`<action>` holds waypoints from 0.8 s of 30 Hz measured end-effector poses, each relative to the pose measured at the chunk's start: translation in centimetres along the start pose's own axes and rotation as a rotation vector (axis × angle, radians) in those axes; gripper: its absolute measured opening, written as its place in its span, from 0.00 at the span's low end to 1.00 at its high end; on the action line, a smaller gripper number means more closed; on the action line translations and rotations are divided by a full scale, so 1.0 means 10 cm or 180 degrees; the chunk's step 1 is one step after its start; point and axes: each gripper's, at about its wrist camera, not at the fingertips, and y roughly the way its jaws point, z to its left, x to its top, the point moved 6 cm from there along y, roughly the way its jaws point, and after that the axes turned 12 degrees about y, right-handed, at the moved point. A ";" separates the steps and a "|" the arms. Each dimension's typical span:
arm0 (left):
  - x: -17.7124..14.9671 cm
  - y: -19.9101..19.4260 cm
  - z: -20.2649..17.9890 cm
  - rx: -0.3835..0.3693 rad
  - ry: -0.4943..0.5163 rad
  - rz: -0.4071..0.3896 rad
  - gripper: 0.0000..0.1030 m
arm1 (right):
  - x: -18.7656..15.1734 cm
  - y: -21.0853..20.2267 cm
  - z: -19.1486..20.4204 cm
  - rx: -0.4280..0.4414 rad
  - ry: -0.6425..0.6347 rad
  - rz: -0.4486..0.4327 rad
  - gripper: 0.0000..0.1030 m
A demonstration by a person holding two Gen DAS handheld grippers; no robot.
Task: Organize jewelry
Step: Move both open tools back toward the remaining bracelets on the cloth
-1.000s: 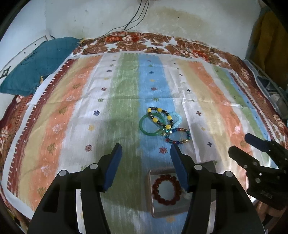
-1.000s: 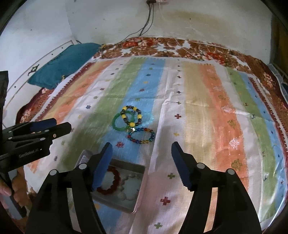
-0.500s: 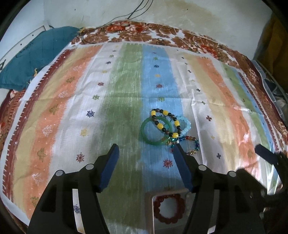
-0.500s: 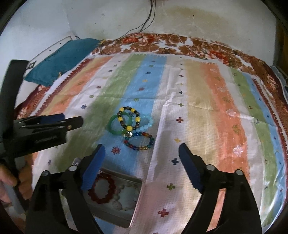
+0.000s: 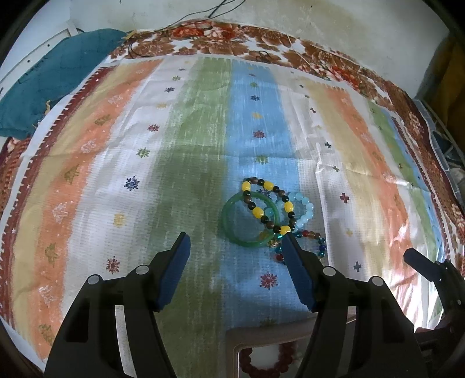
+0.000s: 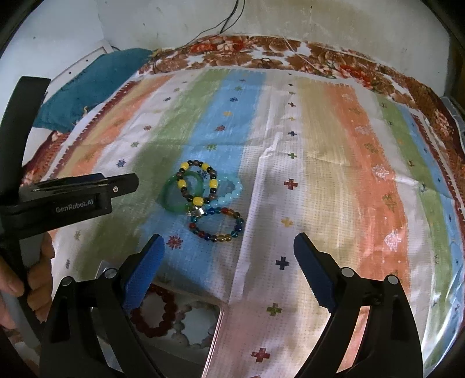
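Observation:
A pile of bracelets lies on the striped cloth: a green bangle (image 5: 232, 229) (image 6: 170, 200), a yellow-and-dark bead bracelet (image 5: 255, 186) (image 6: 197, 199), a pale blue bead bracelet (image 5: 305, 209) (image 6: 232, 190) and a multicoloured bead bracelet (image 5: 315, 240) (image 6: 221, 237). A tin tray (image 5: 232, 340) (image 6: 216, 328) near me holds a dark red bead bracelet (image 6: 154, 315) and a pale bead bracelet (image 6: 191, 325). My left gripper (image 5: 234, 248) is open and empty, just short of the pile. My right gripper (image 6: 228, 251) is open and empty, above the near side of the pile.
A teal cushion (image 5: 55, 69) lies at the far left. A floral blanket (image 5: 261, 40) borders the cloth at the back. Black cables (image 6: 221, 23) hang down the wall. A hand (image 6: 17, 279) holds the left gripper's handle.
Both grippers have moved forward toward the bracelet pile. The tray has slid toward the bottom edge of both views. Both stay open.

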 end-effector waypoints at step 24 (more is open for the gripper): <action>0.14 0.54 0.01 -0.0128 -0.0192 0.0307 0.65 | 0.07 0.63 -0.22 0.0031 0.0302 0.0442 0.88</action>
